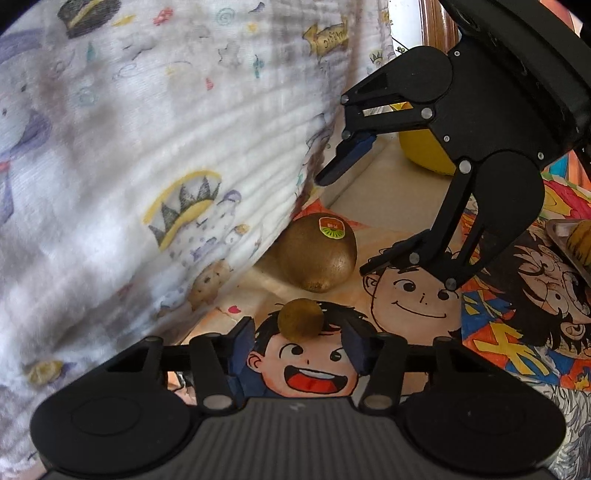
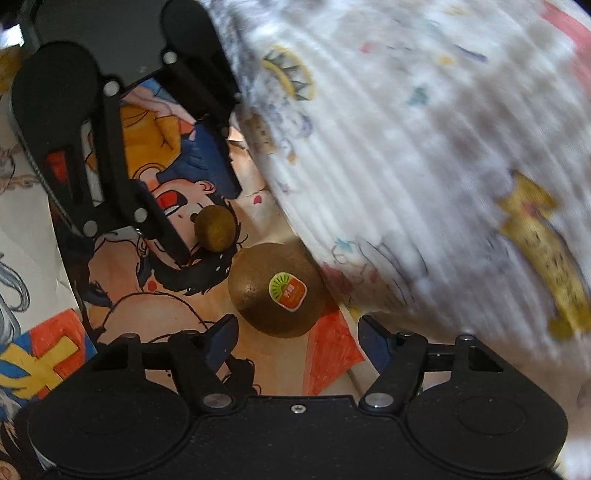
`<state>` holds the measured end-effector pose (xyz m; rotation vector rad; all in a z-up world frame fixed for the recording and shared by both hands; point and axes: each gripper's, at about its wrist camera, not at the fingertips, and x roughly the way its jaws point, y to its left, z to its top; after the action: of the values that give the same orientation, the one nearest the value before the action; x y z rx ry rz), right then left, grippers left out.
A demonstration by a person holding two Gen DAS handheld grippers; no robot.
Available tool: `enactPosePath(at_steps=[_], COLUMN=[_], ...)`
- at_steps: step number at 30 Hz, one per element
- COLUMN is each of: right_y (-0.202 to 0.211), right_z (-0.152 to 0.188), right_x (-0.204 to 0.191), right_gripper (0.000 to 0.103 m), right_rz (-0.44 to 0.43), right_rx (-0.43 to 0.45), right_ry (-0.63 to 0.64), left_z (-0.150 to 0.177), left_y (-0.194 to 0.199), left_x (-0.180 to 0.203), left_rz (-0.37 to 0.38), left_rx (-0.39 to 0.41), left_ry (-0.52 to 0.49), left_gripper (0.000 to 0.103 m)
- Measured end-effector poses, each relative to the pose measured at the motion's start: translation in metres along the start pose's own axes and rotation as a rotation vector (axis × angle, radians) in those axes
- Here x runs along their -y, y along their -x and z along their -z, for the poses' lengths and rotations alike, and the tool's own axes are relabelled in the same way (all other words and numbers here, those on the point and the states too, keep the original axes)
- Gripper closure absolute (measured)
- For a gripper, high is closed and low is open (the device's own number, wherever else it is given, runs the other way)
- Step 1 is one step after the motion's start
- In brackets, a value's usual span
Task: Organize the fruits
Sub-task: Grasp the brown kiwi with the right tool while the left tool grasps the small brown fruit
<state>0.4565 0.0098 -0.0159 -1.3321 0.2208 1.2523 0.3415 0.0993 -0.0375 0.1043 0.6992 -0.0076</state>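
2 hand-held grippers are closing in on 2 brown fruits on the cartoon-printed table cover point(image 1: 498, 332).
The left hand-held gripper point(image 1: 300, 341), narrowing, is bracketing the small, round, firm, rough-skinned brown fruit point(image 1: 300, 318) at lower centre; the right hand-held gripper point(image 2: 295, 338), half-open and empty, is nearing the fuzzy, bruisable stickered kiwi point(image 2: 277, 290), best pinched across its middle.

**Your surroundings: printed cloth over a cartoon-covered surface**

You have a large white ribbed cloth point(image 1: 129, 155) with small printed crowns, stars and animals filling the upper left of the left wrist view and the upper right of the right wrist view; it looks blurred in both. Below it lies a flat surface covered in bright cartoon artwork point(image 1: 417, 306) of smiling faces, with orange, blue and yellow patches. You can see a pale beige strip point(image 1: 369, 192) running toward the upper right of the left view, where a sliver of reddish-brown wood point(image 1: 439, 22) shows. The light is soft and even.
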Motion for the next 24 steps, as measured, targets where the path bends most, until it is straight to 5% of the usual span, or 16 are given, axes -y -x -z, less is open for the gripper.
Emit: enactPosePath(at_steps=[16,24], right_y=[-0.016,-0.008], right_z=[-0.017,-0.02], right_x=[-0.012,-0.025], right_gripper=[0.038,0.047], right_rz=[-0.007,-0.022], right_rx=[0.003,0.0], right_ry=[0.144,0.189], left_z=[-0.008,-0.008], left_y=[-0.012,-0.016], left_x=[-0.001,-0.006], left_rz=[0.02,0.024], left_rx=[0.003,0.0], left_ry=[0.035,0.057], left_gripper=[0.071,0.073])
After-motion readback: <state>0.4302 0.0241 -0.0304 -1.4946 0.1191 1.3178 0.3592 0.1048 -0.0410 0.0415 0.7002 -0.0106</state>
